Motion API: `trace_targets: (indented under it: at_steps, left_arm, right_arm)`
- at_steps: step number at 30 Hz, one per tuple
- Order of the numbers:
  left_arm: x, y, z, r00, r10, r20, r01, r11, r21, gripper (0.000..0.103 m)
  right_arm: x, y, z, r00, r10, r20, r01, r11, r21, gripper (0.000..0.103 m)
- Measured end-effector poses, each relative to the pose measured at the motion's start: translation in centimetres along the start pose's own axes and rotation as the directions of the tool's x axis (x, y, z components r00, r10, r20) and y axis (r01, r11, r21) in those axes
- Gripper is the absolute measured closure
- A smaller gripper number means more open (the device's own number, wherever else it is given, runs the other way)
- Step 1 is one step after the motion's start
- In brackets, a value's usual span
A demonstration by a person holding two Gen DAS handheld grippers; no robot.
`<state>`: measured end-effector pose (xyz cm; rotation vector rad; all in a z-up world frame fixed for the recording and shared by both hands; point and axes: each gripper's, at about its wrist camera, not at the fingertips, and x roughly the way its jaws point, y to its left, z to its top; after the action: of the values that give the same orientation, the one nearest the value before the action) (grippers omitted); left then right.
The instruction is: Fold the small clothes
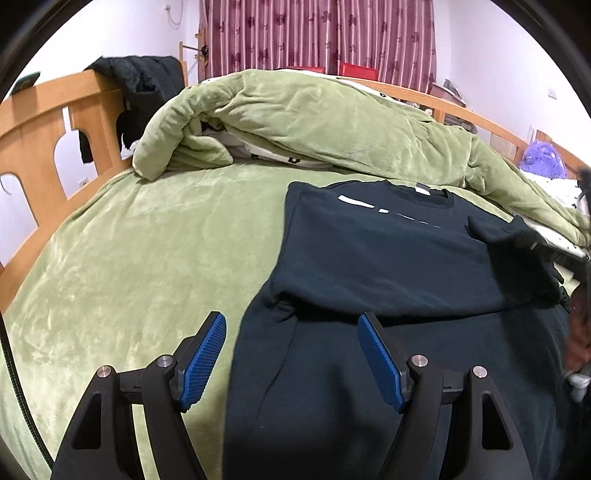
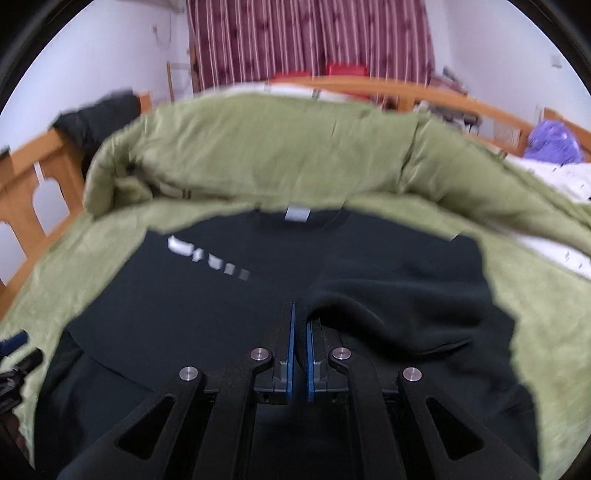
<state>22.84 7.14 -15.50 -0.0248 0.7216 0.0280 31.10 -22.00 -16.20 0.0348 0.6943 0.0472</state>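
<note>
A dark navy T-shirt with white lettering lies on the green bed cover, collar away from me, its left side folded in over the body. My left gripper is open and empty, hovering over the shirt's near left edge. My right gripper is shut on the right sleeve, a fold of dark cloth pinched between its blue pads and lifted over the shirt body. It shows blurred at the right edge of the left wrist view.
A rolled green quilt lies behind the shirt. A wooden bed rail with a black garment runs along the left. A purple plush toy sits at far right. Striped red curtains hang behind.
</note>
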Motion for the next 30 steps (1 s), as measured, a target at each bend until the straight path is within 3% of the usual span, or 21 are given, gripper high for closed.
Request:
trace_targets:
  at_steps: [7,11,15,19,23,26,30]
  left_arm:
    - [1.2,2.1,-0.1,1.0,-0.022,-0.013,0.021,0.997,-0.072,0.031]
    - [1.7,2.0,0.1,0.999,-0.035,-0.008,0.035,0.996,-0.085,0.031]
    - [2.3,1.5,0.0,0.999,-0.035,-0.004,0.035,0.996,-0.079,0.031]
    - [3.3,1.5,-0.4,0.999,-0.041,-0.025,0.038,0.995,-0.09,0.031]
    - [3.8,1.9,-0.5,0.998,-0.053,-0.015,0.051,0.99,-0.13,0.031]
    - [4.0,1.9,-0.4,0.999,-0.043,-0.001,0.043,0.99,-0.134,0.031]
    - [4.9,1.3,-0.7,0.999,-0.037,-0.019,0.034,0.993,-0.11,0.031]
  right_arm:
    - [2.9,0.7,-2.8,0.992,0.002,-0.126,-0.003,1.0,-0.006,0.077]
    - [0.2,-1.2,-3.0,0.992,0.016,-0.123,-0.018,1.0,-0.012,0.062]
    - [-4.4,-5.1,-2.9,0.999,-0.018,-0.043,0.019,1.0,0.022,0.048]
    - [-6.0,-10.3,-2.4,0.996,-0.088,-0.008,0.088,0.991,0.102,0.045]
    - [-4.6,-15.2,-1.2,0.989,-0.142,-0.037,0.146,0.974,0.17,0.043]
    - [-2.8,-18.2,-1.0,0.989,-0.132,-0.068,0.145,0.96,0.24,0.037]
    - [0.4,-20.2,-2.1,0.991,-0.062,-0.116,0.098,0.936,0.337,0.037]
